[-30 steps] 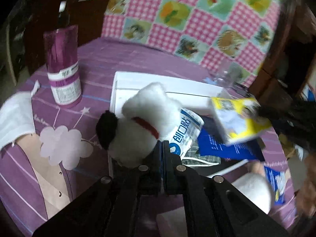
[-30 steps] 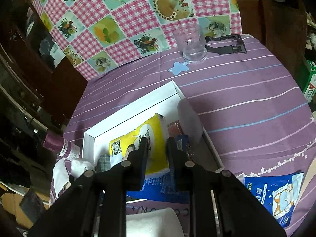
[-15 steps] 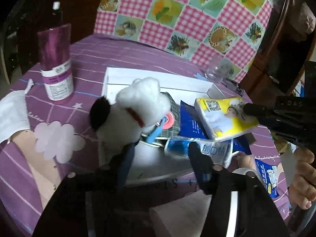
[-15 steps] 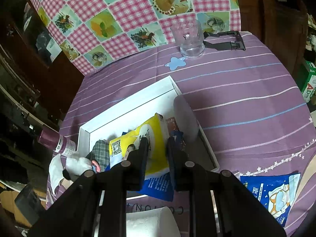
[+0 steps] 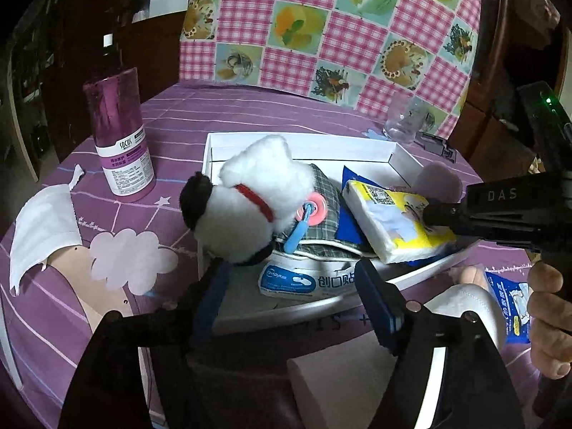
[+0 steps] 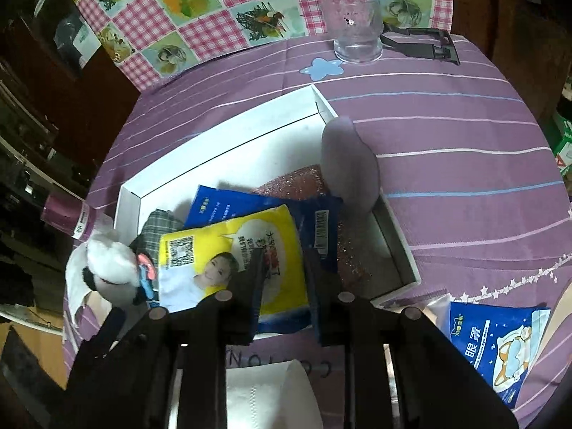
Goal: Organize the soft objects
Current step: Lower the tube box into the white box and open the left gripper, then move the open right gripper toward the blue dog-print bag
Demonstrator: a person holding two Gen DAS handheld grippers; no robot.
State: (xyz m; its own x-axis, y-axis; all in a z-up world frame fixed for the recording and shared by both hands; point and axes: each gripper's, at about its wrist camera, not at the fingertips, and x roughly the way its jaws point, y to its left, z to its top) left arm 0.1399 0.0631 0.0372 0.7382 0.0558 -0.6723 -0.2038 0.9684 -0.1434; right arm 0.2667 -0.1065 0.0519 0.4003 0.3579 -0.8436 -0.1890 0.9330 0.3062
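Note:
A white plush dog (image 5: 257,196) with a black ear and red collar lies over the left rim of the white box (image 5: 304,143). My left gripper (image 5: 289,268) is just in front of it; its jaws are opening wide and nothing is between them. A yellow tissue pack (image 6: 221,250) rests tilted on a blue packet (image 6: 228,200) inside the box (image 6: 221,150). My right gripper (image 6: 286,268) still pinches its near end while its jaws start opening. The left wrist view shows the right gripper (image 5: 439,214) reaching in from the right.
In the box are a plaid pouch (image 5: 321,193), a white plaster packet (image 5: 296,279), a purple puff (image 6: 350,164) and red glitter cloth (image 6: 296,178). A purple bottle (image 5: 121,136) stands left; a glass (image 6: 354,32) and black clip (image 6: 422,44) behind. A blue packet (image 6: 500,343) and paper roll (image 6: 264,393) lie nearby.
My left gripper went from shut to wide open and let go of the plush dog, which now rests on the box rim. My right gripper lowered the yellow pack into the box.

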